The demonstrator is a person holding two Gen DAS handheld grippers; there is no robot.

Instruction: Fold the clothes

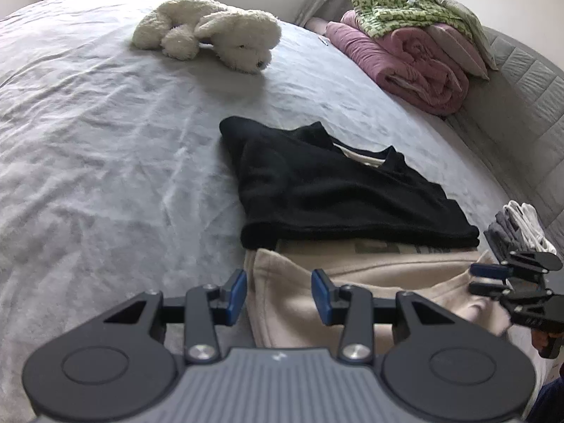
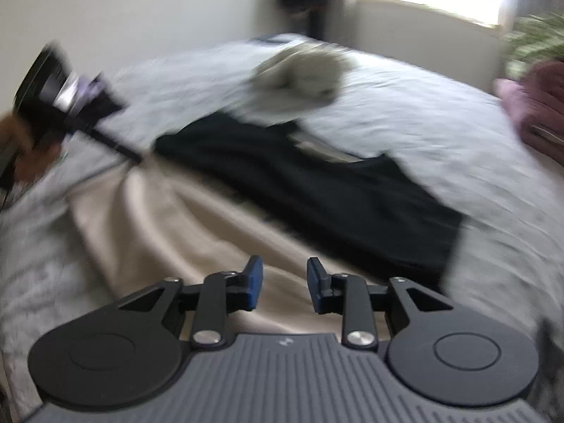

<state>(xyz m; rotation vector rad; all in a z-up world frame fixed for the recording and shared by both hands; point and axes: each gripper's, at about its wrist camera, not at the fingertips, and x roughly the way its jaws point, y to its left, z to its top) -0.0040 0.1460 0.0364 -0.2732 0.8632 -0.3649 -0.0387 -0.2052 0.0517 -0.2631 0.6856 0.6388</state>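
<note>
We are looking across a wide bed covered by a wrinkled pale grey sheet (image 1: 105,134), which is filling most of both views. Its left half is lying bare and open, offering plenty of free room; its right edge is meeting a quilted grey headboard or side panel (image 1: 521,98).

Near the middle, a black garment (image 1: 338,197) is lying folded flat, and its near edge is overlapping a beige garment (image 1: 370,289) that is spreading toward us and running out of view beneath the grippers, so we are not seeing its full outline. A printed strip is peeking out between the two, too hidden to read.

At the far right, a rolled pink blanket (image 1: 416,67) is sitting against the bed's edge with a green patterned cloth (image 1: 398,3) piled on top. A white plush toy (image 1: 211,28) is resting at the far side, well apart from the clothes. A small stack of grey and white folded items (image 1: 518,229) is being partly cut off by the right edge.

Our left gripper (image 1: 278,294) is hovering with its jaws spread apart over the beige garment's left border, holding nothing. Our right gripper (image 2: 284,285) is likewise parted and empty above the beige fabric; its view is heavily motion-blurred, so details there are hard to make out.
</note>
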